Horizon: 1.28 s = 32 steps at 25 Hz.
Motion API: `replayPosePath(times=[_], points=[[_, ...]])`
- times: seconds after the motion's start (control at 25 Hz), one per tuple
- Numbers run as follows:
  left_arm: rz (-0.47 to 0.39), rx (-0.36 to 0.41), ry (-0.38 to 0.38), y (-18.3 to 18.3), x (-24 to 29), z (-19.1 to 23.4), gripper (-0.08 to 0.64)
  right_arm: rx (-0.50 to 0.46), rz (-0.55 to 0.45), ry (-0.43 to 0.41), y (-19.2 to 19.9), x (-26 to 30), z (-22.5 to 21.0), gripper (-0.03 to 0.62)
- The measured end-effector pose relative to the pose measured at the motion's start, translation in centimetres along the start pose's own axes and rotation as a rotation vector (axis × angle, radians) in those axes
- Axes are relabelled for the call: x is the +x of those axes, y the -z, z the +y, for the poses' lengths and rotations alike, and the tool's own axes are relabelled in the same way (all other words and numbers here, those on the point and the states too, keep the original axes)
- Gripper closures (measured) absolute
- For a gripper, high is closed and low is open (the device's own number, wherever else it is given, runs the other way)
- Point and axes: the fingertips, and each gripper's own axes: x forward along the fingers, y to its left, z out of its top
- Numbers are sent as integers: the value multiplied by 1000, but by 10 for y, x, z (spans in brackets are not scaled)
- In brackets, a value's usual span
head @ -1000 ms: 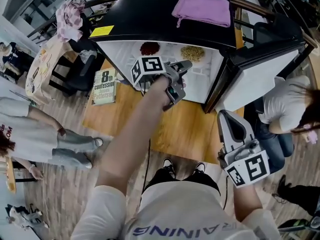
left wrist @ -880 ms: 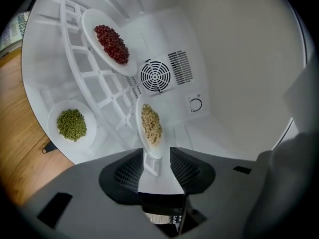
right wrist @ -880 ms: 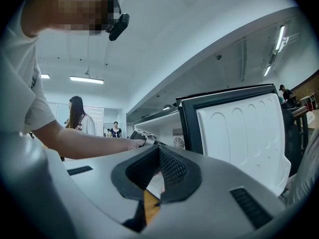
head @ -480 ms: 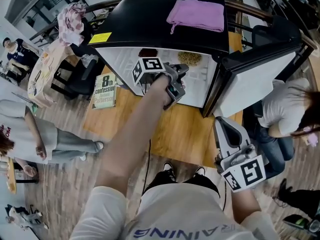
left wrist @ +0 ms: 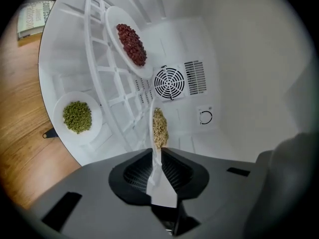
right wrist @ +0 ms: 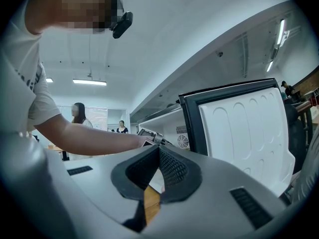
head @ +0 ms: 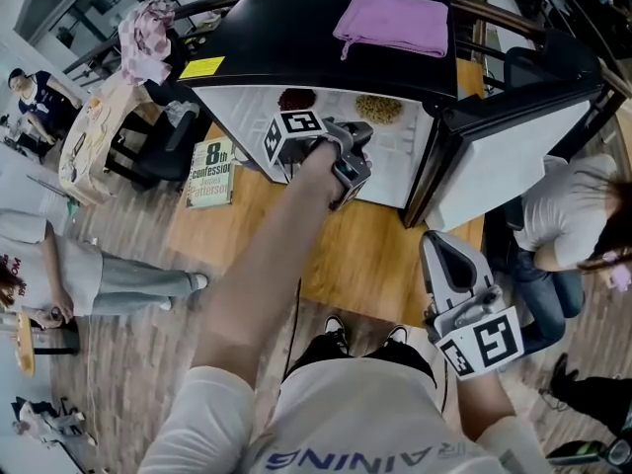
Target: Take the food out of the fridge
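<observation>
A small black fridge (head: 326, 42) stands open on a wooden table. Inside are three white plates: red beans (left wrist: 131, 44), green beans (left wrist: 77, 116) and pale grains (left wrist: 159, 126). My left gripper (left wrist: 156, 156) reaches into the fridge's mouth. Its jaws have just been closing and now pinch the near rim of the pale-grain plate (head: 379, 109). In the head view the left gripper (head: 357, 141) sits just in front of that plate, with the red-bean plate (head: 295, 98) to its left. My right gripper (head: 441, 255) hangs low at the right, shut and holding nothing.
The fridge door (head: 513, 151) stands open at the right. A purple cloth (head: 395, 23) lies on the fridge top. A book (head: 208, 172) rests on the table's left end. A wire shelf (left wrist: 114, 78) carries the plates. People stand and sit around the table.
The left gripper has stayed at the fridge's mouth and rolled a little. The right gripper has hardly moved. A person at the left has walked on.
</observation>
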Motion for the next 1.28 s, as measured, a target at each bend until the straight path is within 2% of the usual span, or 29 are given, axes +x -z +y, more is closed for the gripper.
replayPosePath(times=[0.08,0.2,0.28,0.48,0.72,1.04,1.28], points=[[-1,-13,1,1,0,-3,478,0,1,2,1,-2,0,574],[2,2,-27,0,2,0,477,1,0,5,1,-4,-1,574],[-12,6,-35,0,3,2,526,3,1,7,2,-5,-1,574],[-37,-4,7,-3,2,4,540,5,14,6,5,-7,-2,574],[-55,50,38,2,-13,-3,543,3,30,-2,11,-7,0,574],[-73,22,72,19,-36,12,541,-2,42,-26,14,-5,10,574],[-99,-7,93,18,-37,24,540,-8,48,-41,15,-4,19,574]])
